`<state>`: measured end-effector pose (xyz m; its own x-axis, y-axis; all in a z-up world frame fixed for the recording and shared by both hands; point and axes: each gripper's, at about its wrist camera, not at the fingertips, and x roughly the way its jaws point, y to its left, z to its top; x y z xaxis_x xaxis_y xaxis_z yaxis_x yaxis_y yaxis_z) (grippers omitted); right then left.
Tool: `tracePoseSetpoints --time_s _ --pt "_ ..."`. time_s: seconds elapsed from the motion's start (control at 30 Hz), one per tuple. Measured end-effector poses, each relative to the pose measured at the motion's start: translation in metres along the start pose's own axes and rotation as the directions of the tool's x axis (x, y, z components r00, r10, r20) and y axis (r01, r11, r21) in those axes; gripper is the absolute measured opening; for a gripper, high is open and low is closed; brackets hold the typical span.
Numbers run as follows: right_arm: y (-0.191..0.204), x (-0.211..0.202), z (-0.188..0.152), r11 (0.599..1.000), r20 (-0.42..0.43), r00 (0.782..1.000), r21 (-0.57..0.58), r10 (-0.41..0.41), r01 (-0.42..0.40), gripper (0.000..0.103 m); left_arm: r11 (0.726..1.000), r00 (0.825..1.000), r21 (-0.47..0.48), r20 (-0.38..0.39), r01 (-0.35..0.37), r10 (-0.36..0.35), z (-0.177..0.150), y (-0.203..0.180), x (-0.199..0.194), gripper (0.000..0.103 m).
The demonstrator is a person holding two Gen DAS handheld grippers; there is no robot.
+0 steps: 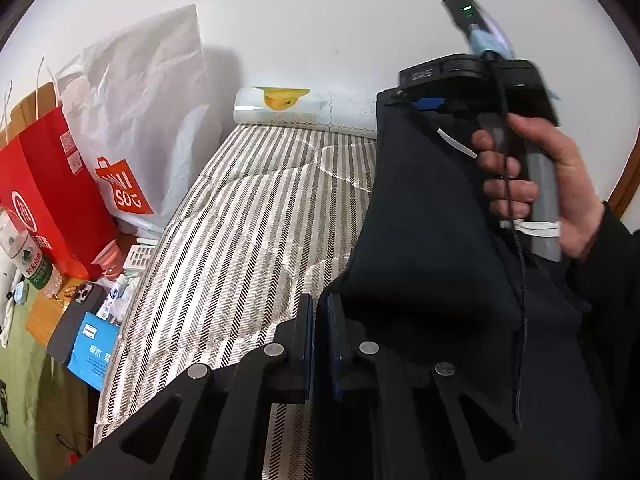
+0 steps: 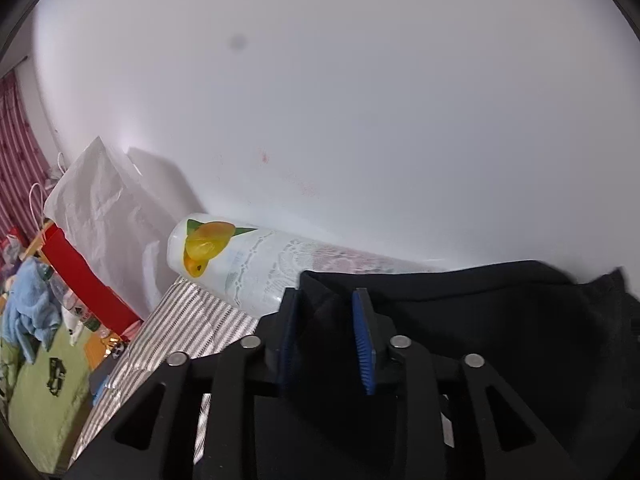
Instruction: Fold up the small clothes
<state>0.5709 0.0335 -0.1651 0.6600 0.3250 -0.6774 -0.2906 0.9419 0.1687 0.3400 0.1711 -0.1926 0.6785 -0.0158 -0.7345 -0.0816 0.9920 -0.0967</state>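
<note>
A dark navy garment (image 1: 420, 220) hangs over the striped bed (image 1: 240, 240). In the left wrist view it spans from my left gripper (image 1: 320, 320) up to my right gripper (image 1: 424, 100), which a hand (image 1: 520, 184) holds at the upper right. My left gripper is shut on the garment's lower edge. In the right wrist view my right gripper (image 2: 326, 340) has its blue pads (image 2: 364, 344) apart. The garment (image 2: 500, 320) lies loosely between them and spreads to the right. Both pad faces show bare, and the cloth hides the bed beneath.
A rolled white cover with a yellow fruit print (image 1: 280, 100) lies against the white wall at the bed's far end. Left of the bed stand a white shopping bag (image 1: 140, 120) and a red bag (image 1: 48, 184). Beside them are a bottle (image 1: 30, 256), a phone (image 1: 76, 320) and a blue box (image 1: 94, 352).
</note>
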Motion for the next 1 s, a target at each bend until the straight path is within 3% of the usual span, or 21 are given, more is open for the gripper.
tracePoseSetpoints --time_s 0.13,0.3,0.4,0.43,0.5,0.63,0.8,0.9,1.0 --pt "-0.01 -0.038 -0.007 0.995 0.035 0.997 -0.066 -0.067 0.069 0.034 1.0 1.0 -0.012 -0.005 -0.023 0.023 0.001 0.003 0.001 0.024" --pt "-0.051 -0.107 -0.032 0.987 0.019 0.988 -0.036 -0.156 0.157 0.035 0.998 1.0 -0.059 -0.009 0.007 -0.007 0.003 0.011 -0.002 0.029" --pt "-0.085 -0.166 -0.053 0.975 0.017 0.975 -0.003 -0.221 0.221 0.045 0.997 1.0 -0.073 0.01 0.017 -0.016 0.004 0.011 -0.007 0.046" --pt "-0.095 -0.186 -0.06 0.97 0.022 0.969 0.01 -0.245 0.244 0.048 0.997 0.999 -0.077 0.027 0.025 -0.023 0.005 0.011 -0.011 0.057" --pt "-0.115 -0.228 -0.078 0.952 0.041 0.952 0.042 -0.304 0.303 0.051 0.997 0.997 -0.073 0.062 0.039 -0.035 0.006 0.007 -0.02 0.061" --pt "-0.174 -0.329 -0.144 0.891 0.045 0.897 0.142 -0.44 0.431 0.053 0.995 0.993 -0.065 0.1 0.076 -0.069 0.008 -0.001 -0.038 0.061" --pt "-0.252 -0.435 -0.245 0.759 -0.054 0.796 0.27 -0.602 0.592 0.054 0.994 0.988 -0.069 0.141 0.079 -0.068 0.005 -0.006 -0.067 0.067" --pt "-0.293 -0.477 -0.304 0.684 -0.122 0.748 0.329 -0.652 0.651 0.059 0.993 0.986 -0.07 0.142 0.098 -0.087 -0.004 -0.013 -0.085 0.067" --pt "-0.326 -0.496 -0.358 0.629 -0.196 0.723 0.378 -0.662 0.679 0.06 0.996 0.988 -0.043 0.135 0.076 -0.07 -0.017 -0.025 -0.097 0.068"
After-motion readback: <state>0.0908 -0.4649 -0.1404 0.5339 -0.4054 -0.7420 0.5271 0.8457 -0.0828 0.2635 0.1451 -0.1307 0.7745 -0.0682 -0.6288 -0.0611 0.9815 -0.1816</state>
